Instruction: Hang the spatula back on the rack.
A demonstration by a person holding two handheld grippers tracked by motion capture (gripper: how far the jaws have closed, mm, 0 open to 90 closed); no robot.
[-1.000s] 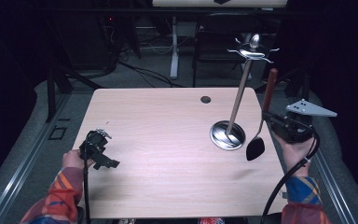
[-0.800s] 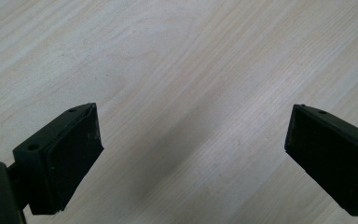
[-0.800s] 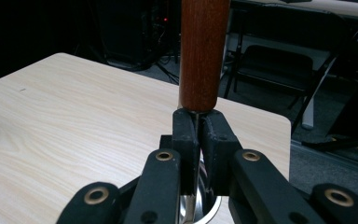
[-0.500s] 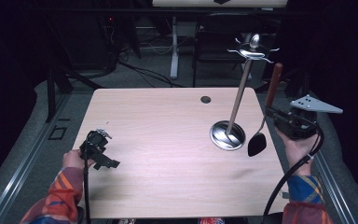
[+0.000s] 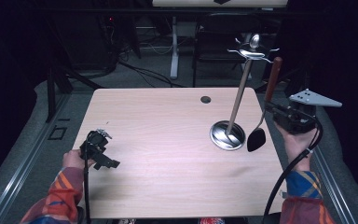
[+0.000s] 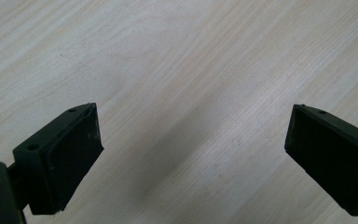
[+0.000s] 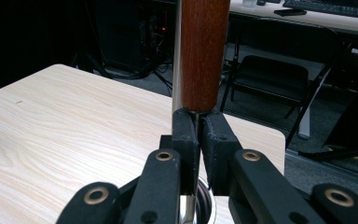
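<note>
The right gripper (image 5: 271,108) sits in the person's right hand (image 5: 296,140), held up above the right edge of the table (image 5: 168,140). The hand cups it from below, and the forearm in a striped sleeve (image 5: 303,186) comes up from the bottom. The gripper points level, toward the middle of the table. Its jaws are pressed together on a spoon (image 5: 264,109). They pinch the thin metal neck just below the brown wooden handle (image 7: 204,51). The handle stands up above the jaws, tilted a little. The black scoop (image 5: 256,139) hangs below the jaws, just over the table.

Just past the jaws stands a metal stand (image 5: 237,105). It has a round shiny base (image 5: 227,136), a leaning pole and little hooks (image 5: 253,51) at the top. The spoon is close to the pole but apart from it.

The left gripper (image 5: 103,151) is in the left hand (image 5: 74,159), low over the left side of the table, well apart from the spoon. It points down at the bare wood. Its jaws are spread wide with nothing between them.
</note>
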